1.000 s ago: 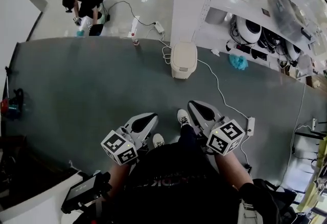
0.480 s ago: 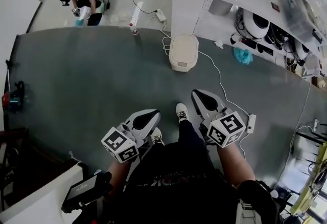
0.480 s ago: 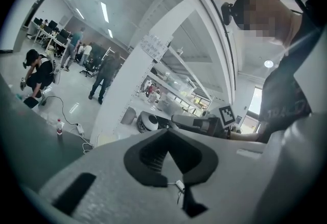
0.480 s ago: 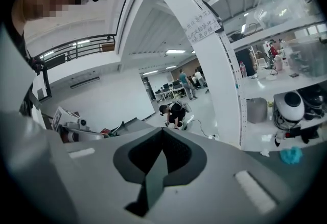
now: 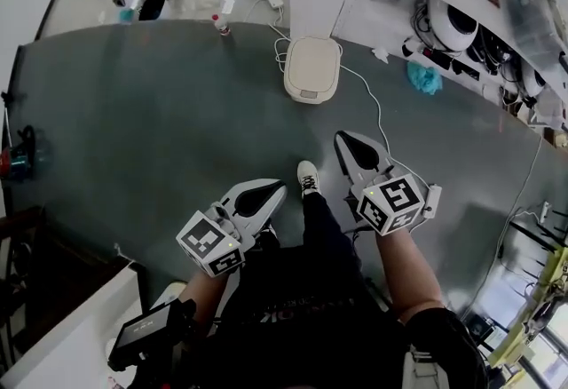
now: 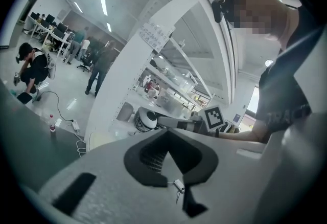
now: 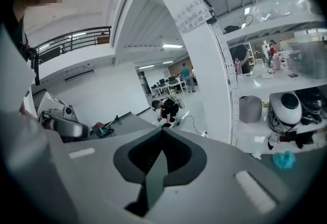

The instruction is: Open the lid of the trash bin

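Both jaws clenched empty, left gripper [image 5: 271,192], right gripper [image 5: 348,140]; trash bin [image 5: 311,67] closed, well ahead

Trash bin lid [image 5: 311,67]: smooth cream plastic w/ slight sheen; grey floor [image 5: 151,130]: matt, fine-grained

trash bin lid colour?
Cream, close to off-white: the trash bin lid. It shows best in the head view, seen from above.
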Demonstrator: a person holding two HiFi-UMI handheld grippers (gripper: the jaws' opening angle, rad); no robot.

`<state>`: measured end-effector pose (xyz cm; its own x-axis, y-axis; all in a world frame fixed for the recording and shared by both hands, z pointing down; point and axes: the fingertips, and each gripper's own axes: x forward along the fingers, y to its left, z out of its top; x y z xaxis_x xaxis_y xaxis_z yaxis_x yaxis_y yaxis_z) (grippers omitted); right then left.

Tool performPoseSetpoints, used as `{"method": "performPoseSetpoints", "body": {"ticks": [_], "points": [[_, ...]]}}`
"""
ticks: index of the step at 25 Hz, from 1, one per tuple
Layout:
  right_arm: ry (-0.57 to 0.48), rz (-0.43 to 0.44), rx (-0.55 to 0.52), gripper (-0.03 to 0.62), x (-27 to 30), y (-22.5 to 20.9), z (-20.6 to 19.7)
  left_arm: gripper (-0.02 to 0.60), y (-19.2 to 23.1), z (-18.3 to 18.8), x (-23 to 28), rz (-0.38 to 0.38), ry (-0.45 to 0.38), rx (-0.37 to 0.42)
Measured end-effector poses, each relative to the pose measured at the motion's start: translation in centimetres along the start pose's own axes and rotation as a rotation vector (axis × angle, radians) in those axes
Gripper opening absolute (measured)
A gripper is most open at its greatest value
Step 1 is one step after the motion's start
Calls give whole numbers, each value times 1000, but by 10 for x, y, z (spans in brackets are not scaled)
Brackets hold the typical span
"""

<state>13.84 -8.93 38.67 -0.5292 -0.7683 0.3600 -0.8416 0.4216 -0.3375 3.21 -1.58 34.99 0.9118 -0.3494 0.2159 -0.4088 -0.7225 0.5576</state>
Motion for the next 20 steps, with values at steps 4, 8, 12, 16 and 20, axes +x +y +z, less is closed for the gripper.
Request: {"method": "performPoseSetpoints", "body": {"ticks": [4, 8, 12, 16, 20], "points": [[35, -3, -54, 8, 25, -31, -7, -2, 9, -7, 20, 11, 1, -14], [77, -15, -111, 9, 53, -59, -18, -2, 14, -10, 34, 34, 10, -5], [139, -40, -240, 9, 85, -82, -35, -2, 18, -9, 40, 51, -13, 28], [185, -39, -268, 9, 118, -97, -59, -2, 26, -22, 38, 68, -14, 4], [225, -42, -270, 50, 152, -105, -88, -2, 41, -42, 27, 83, -9, -48]]}}
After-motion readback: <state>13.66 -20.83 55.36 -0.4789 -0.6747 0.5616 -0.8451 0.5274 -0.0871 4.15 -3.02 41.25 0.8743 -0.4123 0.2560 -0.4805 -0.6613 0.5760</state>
